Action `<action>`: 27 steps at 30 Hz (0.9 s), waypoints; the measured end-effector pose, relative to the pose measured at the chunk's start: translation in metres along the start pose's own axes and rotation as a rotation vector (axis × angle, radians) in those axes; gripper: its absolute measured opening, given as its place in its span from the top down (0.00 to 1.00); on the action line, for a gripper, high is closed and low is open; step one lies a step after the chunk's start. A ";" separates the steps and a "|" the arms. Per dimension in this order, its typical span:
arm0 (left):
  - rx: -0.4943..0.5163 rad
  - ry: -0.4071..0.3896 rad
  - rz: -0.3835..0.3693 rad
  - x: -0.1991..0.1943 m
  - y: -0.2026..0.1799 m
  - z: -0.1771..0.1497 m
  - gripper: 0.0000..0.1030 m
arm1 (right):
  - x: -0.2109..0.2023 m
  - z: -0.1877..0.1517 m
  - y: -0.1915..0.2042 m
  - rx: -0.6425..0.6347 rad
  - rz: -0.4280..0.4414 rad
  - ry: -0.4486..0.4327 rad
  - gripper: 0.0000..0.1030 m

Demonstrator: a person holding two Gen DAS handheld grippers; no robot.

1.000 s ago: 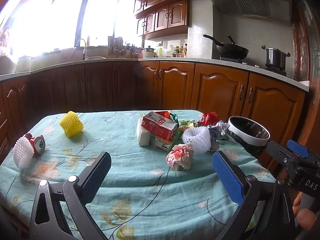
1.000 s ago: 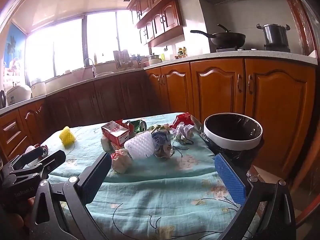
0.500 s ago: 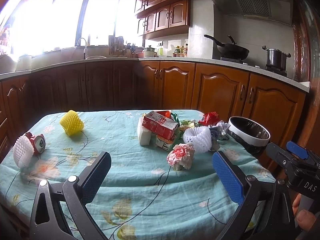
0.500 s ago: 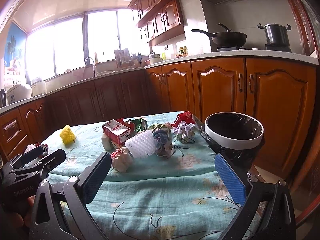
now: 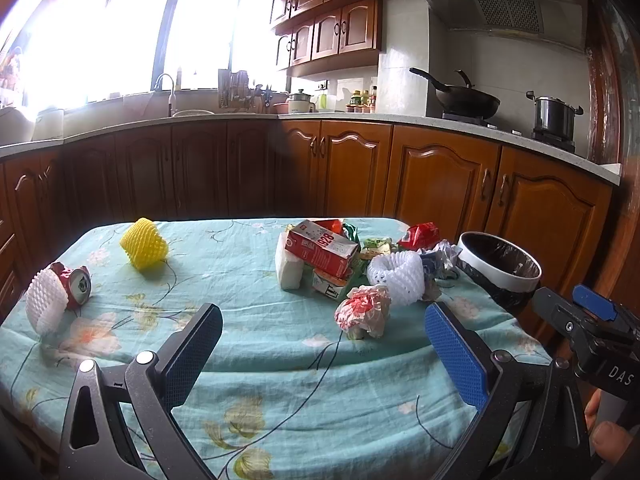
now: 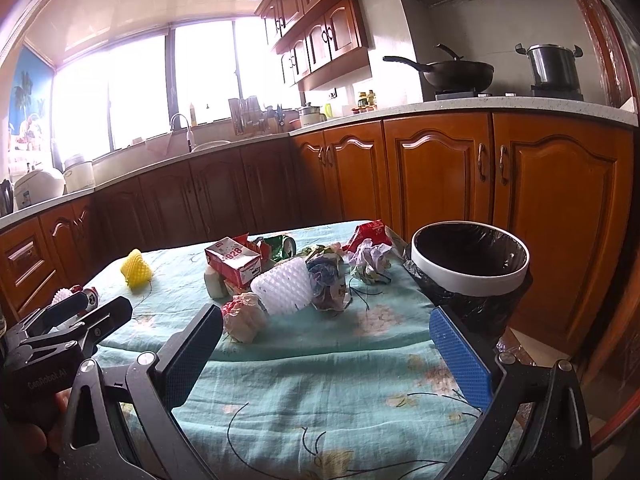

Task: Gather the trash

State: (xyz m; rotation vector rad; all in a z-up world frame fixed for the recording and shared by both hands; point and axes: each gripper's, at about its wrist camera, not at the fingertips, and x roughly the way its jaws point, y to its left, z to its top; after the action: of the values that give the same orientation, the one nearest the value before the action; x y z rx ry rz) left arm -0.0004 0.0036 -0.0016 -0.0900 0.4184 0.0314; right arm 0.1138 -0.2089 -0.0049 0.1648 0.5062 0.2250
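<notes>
Trash lies on a table under a teal flowered cloth (image 5: 248, 344). A red milk carton (image 5: 322, 246), a white foam net (image 5: 396, 276), a crumpled red-and-white wrapper (image 5: 362, 312) and balled paper (image 6: 370, 260) crowd the far right. A yellow foam net (image 5: 144, 244) and a crushed red can (image 5: 76, 286) in white foam lie at the left. A white bin with a black liner (image 6: 470, 258) stands at the table's right edge. My left gripper (image 5: 322, 344) and right gripper (image 6: 324, 340) both hover open and hold nothing, short of the pile.
Wooden kitchen cabinets (image 5: 440, 176) and a countertop run behind the table. A wok (image 5: 466, 98) and a pot (image 5: 554, 114) sit on the stove at the right. A sink (image 5: 192, 112) lies below the bright window.
Both grippers stay open. The views have shifted only slightly; the right wrist view has edged a little closer to the pile and the bin.
</notes>
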 end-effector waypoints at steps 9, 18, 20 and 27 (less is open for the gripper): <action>0.004 0.013 -0.002 0.002 -0.002 -0.002 0.01 | 0.002 -0.002 -0.005 0.018 0.012 0.012 0.00; 0.000 0.038 -0.003 0.009 -0.002 -0.002 0.01 | 0.007 -0.004 -0.011 0.038 0.022 0.033 0.00; 0.001 0.048 -0.005 0.011 -0.003 -0.002 0.01 | 0.009 -0.004 -0.013 0.044 0.024 0.036 0.00; -0.011 0.099 -0.018 0.028 -0.001 0.002 0.02 | 0.018 -0.001 -0.020 0.071 0.052 0.055 0.00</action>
State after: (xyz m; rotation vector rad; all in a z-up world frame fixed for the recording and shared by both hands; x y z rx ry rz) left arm 0.0262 0.0028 -0.0107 -0.1064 0.5162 0.0110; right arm 0.1323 -0.2237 -0.0183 0.2418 0.5656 0.2626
